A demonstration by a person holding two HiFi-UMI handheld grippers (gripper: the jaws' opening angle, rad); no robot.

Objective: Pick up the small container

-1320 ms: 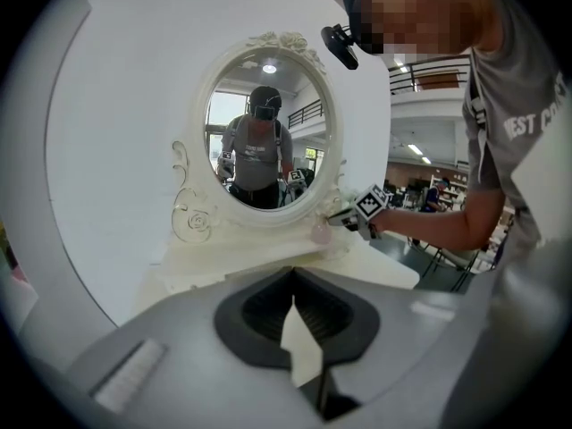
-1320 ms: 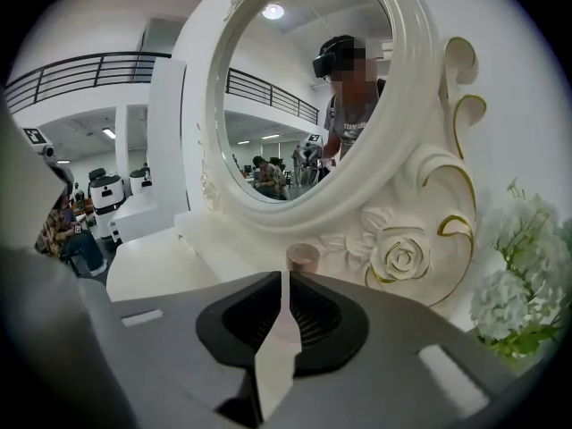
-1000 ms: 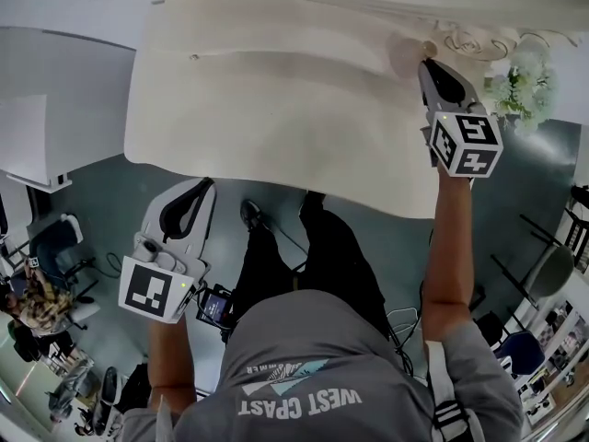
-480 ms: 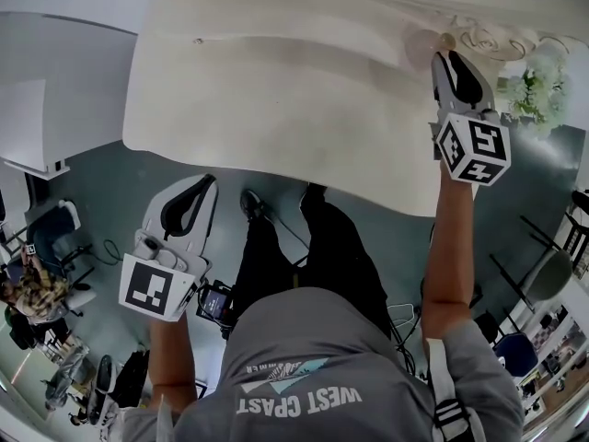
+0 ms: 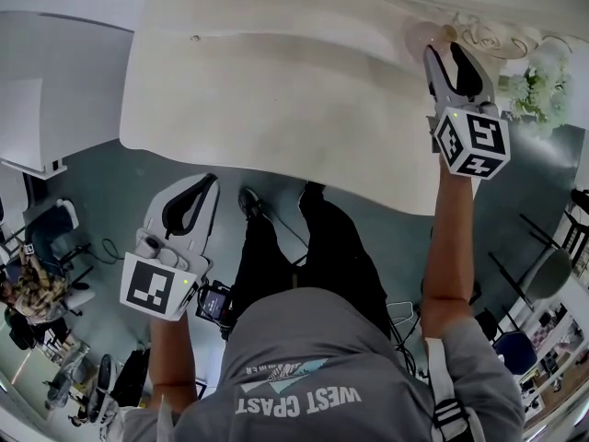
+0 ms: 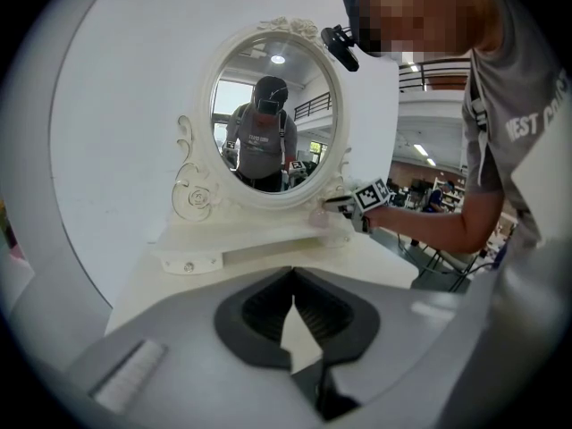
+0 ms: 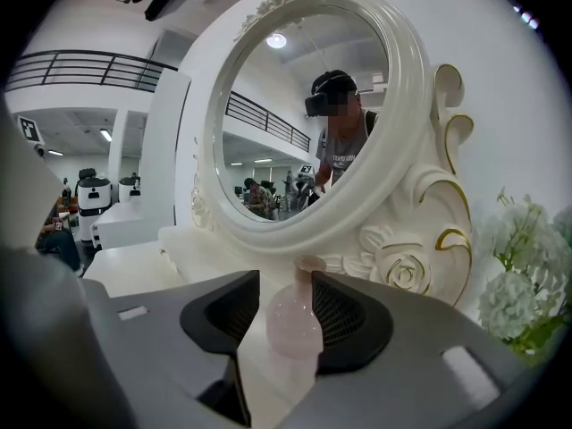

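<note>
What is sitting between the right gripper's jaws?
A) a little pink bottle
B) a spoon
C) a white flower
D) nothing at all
A: in the right gripper view the little pink bottle stands between the jaws of the right gripper, which have just been opening and sit apart.

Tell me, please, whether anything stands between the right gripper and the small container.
Nothing visible does. The small container already stands between the right gripper's fingers, which have just been opening; the mirror's base is behind it.

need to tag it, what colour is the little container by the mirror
Pale pink: the container shows best in the right gripper view.
</note>
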